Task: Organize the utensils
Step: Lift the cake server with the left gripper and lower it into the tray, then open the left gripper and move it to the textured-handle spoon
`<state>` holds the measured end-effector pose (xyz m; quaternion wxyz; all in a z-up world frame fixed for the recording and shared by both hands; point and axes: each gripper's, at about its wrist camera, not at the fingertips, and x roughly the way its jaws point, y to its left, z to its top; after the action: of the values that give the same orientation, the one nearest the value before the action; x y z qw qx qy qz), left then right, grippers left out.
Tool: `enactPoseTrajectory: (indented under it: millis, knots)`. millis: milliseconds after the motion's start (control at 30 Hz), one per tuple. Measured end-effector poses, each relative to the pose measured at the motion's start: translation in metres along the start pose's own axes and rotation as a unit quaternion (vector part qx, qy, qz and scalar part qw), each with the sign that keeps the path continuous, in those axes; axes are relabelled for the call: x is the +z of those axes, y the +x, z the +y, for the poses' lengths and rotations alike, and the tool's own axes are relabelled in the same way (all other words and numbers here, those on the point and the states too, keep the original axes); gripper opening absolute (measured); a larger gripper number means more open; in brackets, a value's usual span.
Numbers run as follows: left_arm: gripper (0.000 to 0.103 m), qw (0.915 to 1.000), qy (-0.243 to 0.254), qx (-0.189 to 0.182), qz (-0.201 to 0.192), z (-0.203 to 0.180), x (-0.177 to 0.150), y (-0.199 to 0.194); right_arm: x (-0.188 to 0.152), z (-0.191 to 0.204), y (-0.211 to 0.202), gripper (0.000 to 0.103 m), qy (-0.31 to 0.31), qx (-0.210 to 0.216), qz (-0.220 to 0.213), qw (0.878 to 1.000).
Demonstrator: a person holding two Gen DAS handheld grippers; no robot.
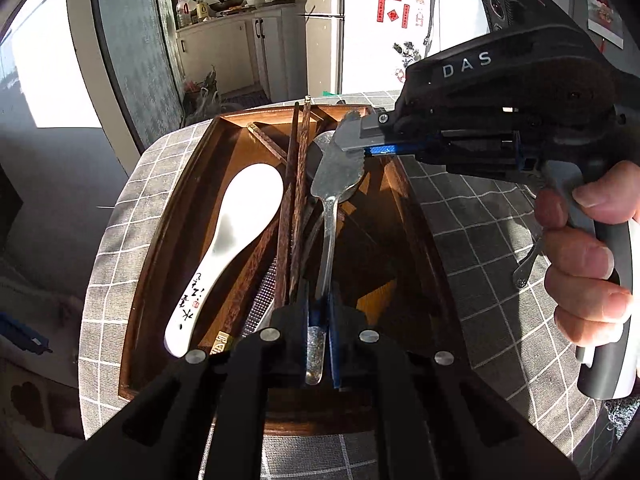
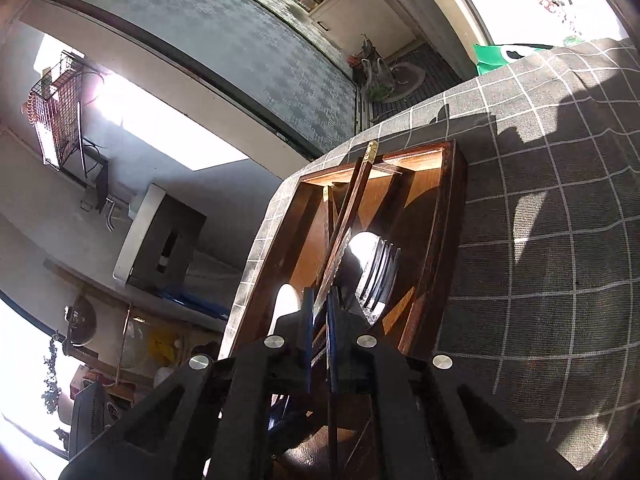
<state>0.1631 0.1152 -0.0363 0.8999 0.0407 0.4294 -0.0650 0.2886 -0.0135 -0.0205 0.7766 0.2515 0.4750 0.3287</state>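
Left gripper (image 1: 320, 308), black with blue pads: jaws drawn almost together and clamped on the flat end of the metal spoon (image 1: 334, 184), whose handle runs up out of the pads and whose bowl hangs over the middle of the tray. Right gripper (image 1: 350, 140), held by a hand (image 1: 584, 264) at the trigger grip: jaws nearly together with only a narrow slit between them, tips poised at the spoon's bowl; whether they press on anything cannot be told. Tablecloth (image 1: 480, 240): coarse grey weave crossed by a thin white grid, draped over a rounded table edge. Tray (image 1: 152, 248): rectangular, dark brown wood with a raised rim and thin inner partitions, lit orange where sun strikes the floor. Ceramic spoon (image 1: 240, 216): glossy white, broad oval bowl, short thick handle bearing black brush characters and a small red mark; it lies in the tray's left side, bowl away from the left camera. Chopsticks (image 1: 294, 200): long, slim, dark red-brown wood with brass-coloured end caps, lying lengthwise between the ceramic spoon and the metal one, some crossing each other. The metal spoon is silvery with a dull, hammered-looking surface on both bowl and handle end.
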Motion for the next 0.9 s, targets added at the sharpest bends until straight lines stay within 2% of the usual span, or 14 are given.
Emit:
enactPoseTrajectory:
  millis: [67, 100, 133, 200, 300, 333, 367, 400, 433, 467, 500, 600, 733, 900]
  knots:
    - [0.009, 1.0000, -0.002, 0.000, 0.000, 0.000, 0.000, 0.000, -0.002, -0.003, 0.001, 0.014, -0.001, -0.001, 0.009, 1.000]
    - [0.009, 1.0000, -0.001, 0.002, 0.000, -0.001, 0.001, 0.001, -0.003, -0.003, -0.001, 0.022, -0.001, 0.003, 0.010, 1.000]
    - [0.009, 1.0000, 0.000, 0.004, 0.000, -0.002, 0.002, 0.002, -0.005, 0.000, -0.003, 0.040, -0.007, 0.004, 0.011, 1.000]
    - [0.009, 1.0000, 0.000, 0.006, 0.000, -0.002, 0.004, 0.004, -0.009, 0.004, -0.013, 0.054, -0.027, -0.001, 0.004, 1.000]
    - [0.013, 0.9999, -0.004, 0.014, -0.002, -0.001, 0.003, 0.005, -0.012, 0.005, -0.033, 0.059, -0.046, -0.010, -0.004, 0.999]
    - [0.014, 0.9998, -0.007, 0.018, -0.002, 0.000, 0.003, 0.005, -0.014, 0.003, -0.041, 0.063, -0.050, -0.013, -0.008, 0.999]
    - [0.019, 0.9997, -0.011, 0.020, -0.001, 0.000, 0.002, 0.004, -0.015, 0.001, -0.051, 0.065, -0.053, -0.017, -0.013, 0.998]
    - [0.030, 0.9997, -0.014, 0.021, -0.002, 0.001, 0.001, 0.003, -0.015, -0.003, -0.061, 0.065, -0.056, -0.021, -0.017, 0.998]
    - [0.036, 0.9996, -0.015, 0.023, -0.005, 0.001, 0.000, 0.000, -0.017, -0.008, -0.073, 0.066, -0.057, -0.024, -0.021, 0.998]
    - [0.049, 0.9994, -0.017, 0.029, -0.010, 0.000, -0.001, -0.003, -0.018, -0.015, -0.085, 0.066, -0.055, -0.027, -0.027, 0.998]
    - [0.055, 0.9989, -0.020, 0.038, -0.018, -0.001, -0.002, -0.009, -0.018, -0.022, -0.097, 0.066, -0.054, -0.030, -0.033, 0.998]
    - [0.056, 0.9977, -0.031, 0.046, -0.040, -0.006, -0.003, -0.029, -0.022, -0.048, -0.136, 0.067, -0.048, -0.045, -0.050, 0.997]
    - [0.058, 0.9986, -0.023, -0.005, -0.047, -0.041, -0.007, -0.050, -0.031, -0.081, -0.180, 0.067, -0.048, -0.077, -0.068, 0.994]
    - [0.059, 0.9955, 0.016, -0.089, -0.029, -0.120, -0.014, -0.048, -0.045, -0.119, -0.208, 0.067, -0.030, -0.092, -0.089, 0.991]
